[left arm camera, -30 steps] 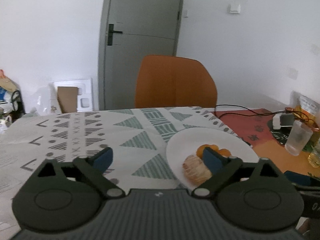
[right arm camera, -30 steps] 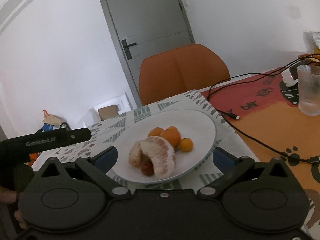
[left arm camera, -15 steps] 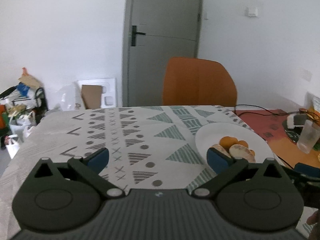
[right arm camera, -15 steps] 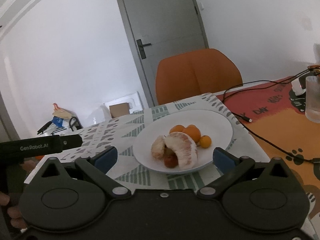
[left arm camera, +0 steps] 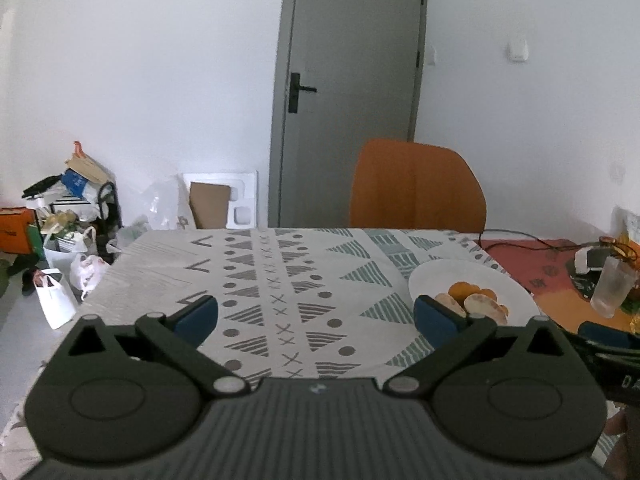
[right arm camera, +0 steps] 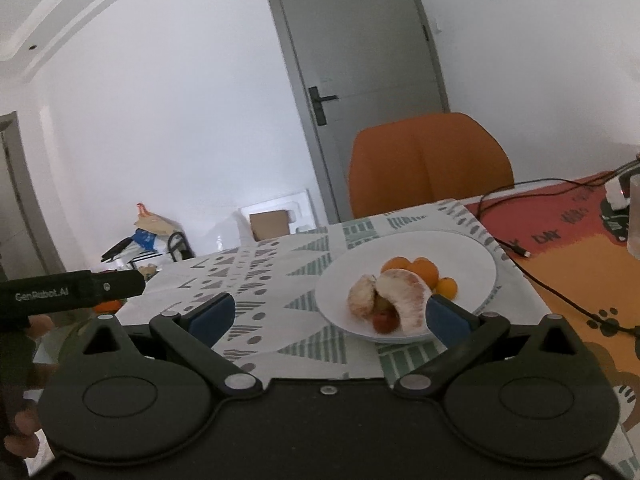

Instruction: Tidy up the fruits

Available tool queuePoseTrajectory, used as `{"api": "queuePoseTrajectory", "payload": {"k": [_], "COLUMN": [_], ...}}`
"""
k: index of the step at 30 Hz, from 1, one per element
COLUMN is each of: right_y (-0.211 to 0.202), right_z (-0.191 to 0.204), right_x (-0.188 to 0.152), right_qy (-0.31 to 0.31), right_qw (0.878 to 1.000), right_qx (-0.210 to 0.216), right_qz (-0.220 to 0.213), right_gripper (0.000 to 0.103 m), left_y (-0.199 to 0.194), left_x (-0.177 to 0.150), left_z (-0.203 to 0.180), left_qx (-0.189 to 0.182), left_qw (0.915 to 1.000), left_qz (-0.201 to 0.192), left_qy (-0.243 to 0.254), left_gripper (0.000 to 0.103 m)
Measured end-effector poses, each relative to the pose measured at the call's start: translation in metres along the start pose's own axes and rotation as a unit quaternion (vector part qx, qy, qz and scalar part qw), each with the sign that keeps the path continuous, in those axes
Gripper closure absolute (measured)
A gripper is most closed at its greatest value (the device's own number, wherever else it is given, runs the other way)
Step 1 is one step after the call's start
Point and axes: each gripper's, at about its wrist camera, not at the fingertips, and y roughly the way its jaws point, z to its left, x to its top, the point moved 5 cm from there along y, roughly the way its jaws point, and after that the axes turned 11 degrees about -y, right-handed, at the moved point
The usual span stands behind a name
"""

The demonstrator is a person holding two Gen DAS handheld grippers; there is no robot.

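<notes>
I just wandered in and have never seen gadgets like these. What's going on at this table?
A person holds a two-finger gripper in each hand over a table with a patterned white cloth. Both the left gripper and the right gripper are open and hold nothing. The fruit sits on a round white plate: peeled pale pomelo pieces, small orange citrus fruits and a small red fruit. Nothing is being gripped right now.

White walls surround a closed grey door; an orange chair stands at the bench's far edge.
</notes>
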Motion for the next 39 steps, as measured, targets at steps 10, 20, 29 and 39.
{"api": "queuePoseTrajectory", "payload": {"k": [10, 20, 29, 39], "right_y": [-0.011, -0.022, -0.03, -0.035], "right_z": [0.027, 0.051, 0.063, 0.067], "right_x": [0.002, 0.002, 0.004, 0.001], "right_qy": [-0.04, -0.07, -0.05, -0.053], "right_qw": [0.999, 0.997, 0.998, 0.998], "right_qx": [0.019, 0.03, 0.033, 0.027], "right_qz": [0.016, 0.019, 0.029, 0.033], "right_gripper": [0.0, 0.0, 0.0, 0.0], "left_y": [-0.036, -0.062, -0.08, -0.082], "left_x": [-0.005, -0.012, -0.02, -0.02], "left_z": [0.019, 0.04, 0.057, 0.065], "left_qx": [0.009, 0.016, 0.021, 0.028], "left_qw": [0.9996, 0.9992, 0.9991, 0.999], "left_qz": [-0.019, -0.026, -0.025, -0.024], "left_qy": [-0.017, -0.025, -0.028, -0.024], "left_gripper": [0.0, 0.0, 0.0, 0.0]}}
